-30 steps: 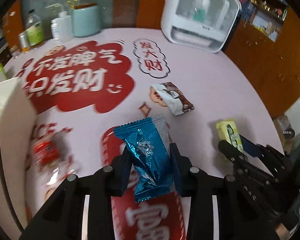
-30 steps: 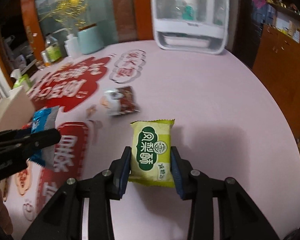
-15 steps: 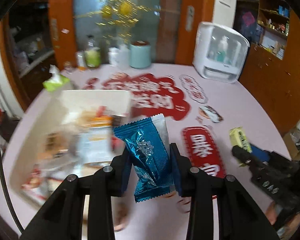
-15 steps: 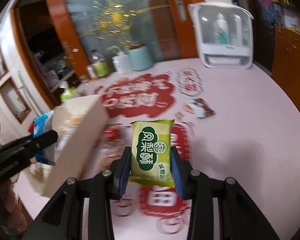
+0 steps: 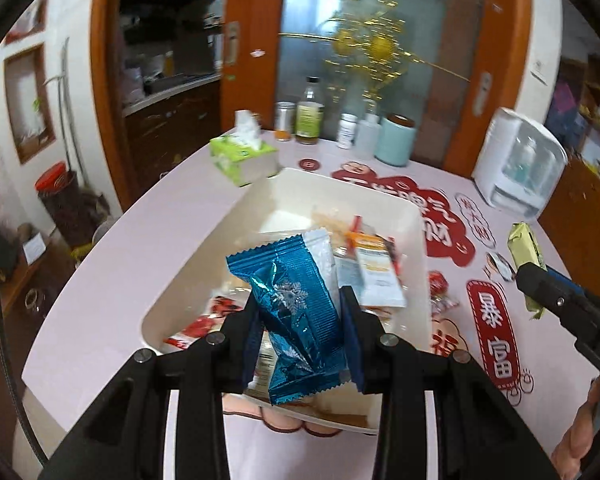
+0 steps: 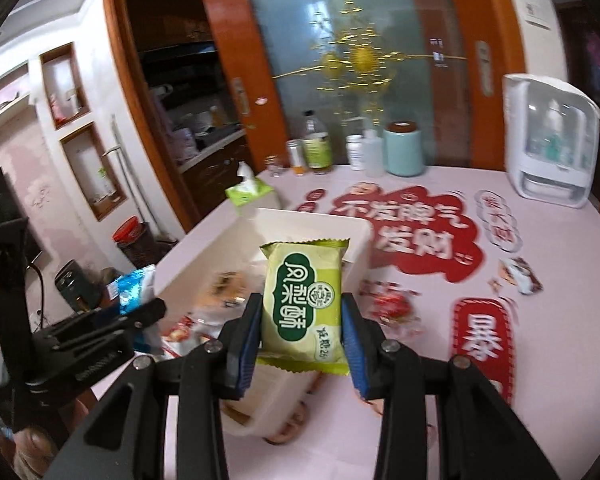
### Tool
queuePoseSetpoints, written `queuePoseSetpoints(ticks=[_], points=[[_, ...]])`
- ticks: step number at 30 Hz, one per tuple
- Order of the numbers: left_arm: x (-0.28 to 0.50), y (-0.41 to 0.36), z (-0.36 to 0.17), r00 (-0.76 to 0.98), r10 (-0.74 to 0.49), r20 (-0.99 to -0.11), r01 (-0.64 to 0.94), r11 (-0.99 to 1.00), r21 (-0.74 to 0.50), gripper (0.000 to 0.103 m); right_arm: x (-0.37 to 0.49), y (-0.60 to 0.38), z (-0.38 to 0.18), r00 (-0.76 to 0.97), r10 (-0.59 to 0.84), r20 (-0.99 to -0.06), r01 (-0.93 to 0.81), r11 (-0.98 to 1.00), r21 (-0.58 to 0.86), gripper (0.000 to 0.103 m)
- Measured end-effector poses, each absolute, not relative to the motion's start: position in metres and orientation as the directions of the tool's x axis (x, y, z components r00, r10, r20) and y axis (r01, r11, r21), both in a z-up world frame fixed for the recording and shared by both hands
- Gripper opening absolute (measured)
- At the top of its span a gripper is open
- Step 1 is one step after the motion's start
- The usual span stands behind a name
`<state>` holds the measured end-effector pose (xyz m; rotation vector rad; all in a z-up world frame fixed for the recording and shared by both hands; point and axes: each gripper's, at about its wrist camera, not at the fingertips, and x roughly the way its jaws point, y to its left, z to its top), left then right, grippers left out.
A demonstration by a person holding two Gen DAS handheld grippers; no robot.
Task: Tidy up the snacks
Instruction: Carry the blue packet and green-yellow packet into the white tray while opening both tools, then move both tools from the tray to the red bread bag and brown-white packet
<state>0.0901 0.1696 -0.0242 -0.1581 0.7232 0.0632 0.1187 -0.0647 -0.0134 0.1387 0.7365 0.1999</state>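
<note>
My left gripper point(image 5: 302, 332) is shut on a blue foil snack packet point(image 5: 296, 312) and holds it above the near end of a white bin point(image 5: 260, 196) with several snack packs inside. My right gripper point(image 6: 302, 330) is shut on a green pastry packet point(image 6: 304, 304) and holds it over the bin's right rim point(image 6: 360, 252). The right gripper with its green packet point(image 5: 526, 246) shows at the right edge of the left wrist view. The left gripper with its blue packet point(image 6: 130, 290) shows at the left of the right wrist view.
On the pink table lie a brown-and-white snack pack point(image 6: 520, 276) and a red wrapped candy point(image 6: 392, 306) right of the bin. A green tissue box point(image 5: 242, 156), bottles point(image 5: 310, 116), a teal canister point(image 5: 394, 144) and a white appliance point(image 5: 520, 168) stand at the far edge.
Both grippers have swung left from the open table to over the white bin, each keeping its packet. The bin now fills the middle of both views.
</note>
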Motion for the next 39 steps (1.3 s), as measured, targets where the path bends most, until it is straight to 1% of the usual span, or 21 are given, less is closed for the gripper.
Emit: queuePoseSetpoints(ticks=[6, 14, 16, 17, 18, 19, 20, 22, 24, 29, 35, 37, 39], points=[[0.103, 0.2, -0.045, 0.735, -0.01, -0.678, -0.147, 0.974, -0.174, 0.035, 0.136, -0.023, -0.026, 0.69, 0.25, -0.679, -0.175, 0.968, 0.178, 0.038], [0.129, 0.2, -0.072, 0.7, -0.003, -0.714, -0.156, 0.975, -0.157, 0.035, 0.158, -0.002, -0.054, 0.633, 0.253, -0.731, -0.183, 0.967, 0.176, 0.039], [0.133, 0.2, -0.077, 0.692, 0.014, -0.722, -0.164, 0.977, -0.138, 0.039, 0.161, -0.001, -0.06, 0.628, 0.241, -0.74, -0.175, 0.97, 0.168, 0.041], [0.134, 0.2, -0.079, 0.692, 0.023, -0.721, -0.171, 0.976, -0.132, 0.055, 0.162, -0.001, -0.062, 0.624, 0.238, -0.744, -0.172, 0.971, 0.165, 0.042], [0.134, 0.2, -0.08, 0.694, 0.034, -0.719, -0.179, 0.976, -0.126, 0.082, 0.163, -0.001, -0.065, 0.622, 0.24, -0.746, -0.172, 0.97, 0.169, 0.042], [0.133, 0.2, -0.08, 0.703, 0.053, -0.709, -0.193, 0.974, -0.118, 0.091, 0.164, -0.001, -0.065, 0.621, 0.244, -0.745, -0.173, 0.97, 0.174, 0.042], [0.13, 0.202, -0.079, 0.713, 0.06, -0.699, -0.198, 0.973, -0.118, 0.096, 0.164, -0.002, -0.066, 0.621, 0.249, -0.743, -0.174, 0.968, 0.179, 0.043], [0.126, 0.2, -0.078, 0.73, 0.065, -0.68, -0.189, 0.976, -0.109, 0.096, 0.162, -0.003, -0.067, 0.626, 0.245, -0.74, -0.167, 0.969, 0.18, 0.043], [0.125, 0.196, -0.078, 0.73, 0.079, -0.679, -0.186, 0.979, -0.085, 0.096, 0.161, -0.004, -0.067, 0.628, 0.245, -0.739, -0.16, 0.969, 0.186, 0.044], [0.119, 0.187, -0.079, 0.732, 0.072, -0.677, -0.163, 0.984, -0.072, 0.096, 0.153, -0.008, -0.065, 0.635, 0.259, -0.728, -0.17, 0.966, 0.195, 0.043], [0.109, 0.174, -0.077, 0.721, -0.008, -0.693, -0.103, 0.988, -0.119, 0.096, 0.141, -0.02, -0.059, 0.649, 0.254, -0.717, -0.158, 0.967, 0.199, 0.044], [0.104, 0.164, -0.075, 0.723, 0.01, -0.691, -0.092, 0.992, -0.082, 0.096, 0.136, -0.026, -0.056, 0.653, 0.252, -0.714, -0.156, 0.968, 0.198, 0.044], [0.101, 0.154, -0.073, 0.716, 0.029, -0.697, -0.08, 0.996, -0.041, 0.096, 0.132, -0.033, -0.053, 0.656, 0.24, -0.715, -0.14, 0.97, 0.197, 0.049]])
